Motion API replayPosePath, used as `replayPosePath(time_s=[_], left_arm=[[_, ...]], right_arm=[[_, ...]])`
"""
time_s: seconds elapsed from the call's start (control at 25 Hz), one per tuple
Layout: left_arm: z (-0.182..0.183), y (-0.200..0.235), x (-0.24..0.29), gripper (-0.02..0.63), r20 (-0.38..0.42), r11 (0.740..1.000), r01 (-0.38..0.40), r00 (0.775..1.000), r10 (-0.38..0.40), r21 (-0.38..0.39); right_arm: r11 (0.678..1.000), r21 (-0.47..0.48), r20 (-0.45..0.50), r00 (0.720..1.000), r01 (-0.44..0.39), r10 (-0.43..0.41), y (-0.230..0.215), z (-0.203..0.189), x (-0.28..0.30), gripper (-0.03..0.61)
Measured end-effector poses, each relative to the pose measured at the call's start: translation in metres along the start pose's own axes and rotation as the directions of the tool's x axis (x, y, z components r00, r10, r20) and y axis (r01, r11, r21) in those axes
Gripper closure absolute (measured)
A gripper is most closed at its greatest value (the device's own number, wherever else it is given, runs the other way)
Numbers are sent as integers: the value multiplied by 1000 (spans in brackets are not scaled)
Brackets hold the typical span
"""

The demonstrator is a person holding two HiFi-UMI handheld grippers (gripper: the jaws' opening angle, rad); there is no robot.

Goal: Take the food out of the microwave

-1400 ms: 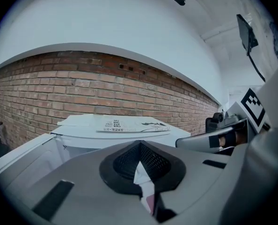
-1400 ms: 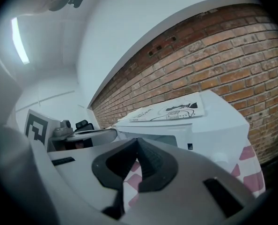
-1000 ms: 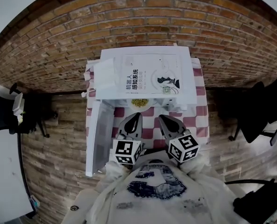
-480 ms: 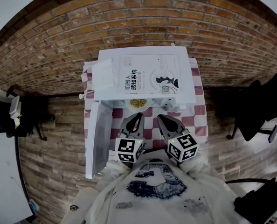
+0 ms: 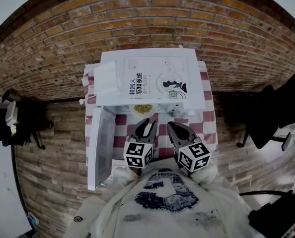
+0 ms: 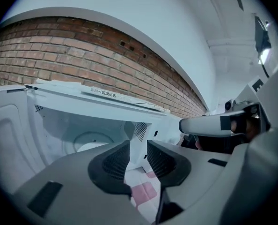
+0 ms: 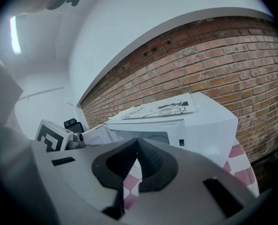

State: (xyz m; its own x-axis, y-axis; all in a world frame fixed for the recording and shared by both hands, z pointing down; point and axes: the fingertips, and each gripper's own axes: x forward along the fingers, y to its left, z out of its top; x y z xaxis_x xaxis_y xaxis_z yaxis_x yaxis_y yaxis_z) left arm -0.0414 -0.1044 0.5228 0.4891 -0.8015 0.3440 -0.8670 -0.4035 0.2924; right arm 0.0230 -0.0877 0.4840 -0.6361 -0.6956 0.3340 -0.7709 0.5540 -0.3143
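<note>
2 grippers face the open microwave (image 5: 198,83). Left gripper (image 5: 147,125) jaws opening, gap narrow, nothing between; right gripper (image 5: 170,126) closed, empty. Food (image 5: 143,109) at 12 o'clock; reach likely next.

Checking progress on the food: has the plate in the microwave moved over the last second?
No. Against the microwave, the plate peeks out under its front edge at the same spot as before.
</note>
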Motion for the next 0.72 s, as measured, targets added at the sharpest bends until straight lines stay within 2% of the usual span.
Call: replayPosePath(time_s=[0.16,0.28,0.52,0.72], left_arm=[[-5,-2,9,469,5,999,25,1000,-24,-48],[-10,-4,15,421,7,990,57,998,-56,-127],[-33,-12,34,314,-44,956,133,988,-150,-262],[-43,-14,48,285,-32,917,171,980,-195,-359]], right_arm=[[1000,2,-2,1000,8,-8,-4,-1,-2,565],[1000,4,-5,1000,15,-15,-7,-1,-4,565],[999,11,-4,999,39,-39,-16,-1,-8,565],[999,8,-3,999,50,-50,-20,1,-9,565]])
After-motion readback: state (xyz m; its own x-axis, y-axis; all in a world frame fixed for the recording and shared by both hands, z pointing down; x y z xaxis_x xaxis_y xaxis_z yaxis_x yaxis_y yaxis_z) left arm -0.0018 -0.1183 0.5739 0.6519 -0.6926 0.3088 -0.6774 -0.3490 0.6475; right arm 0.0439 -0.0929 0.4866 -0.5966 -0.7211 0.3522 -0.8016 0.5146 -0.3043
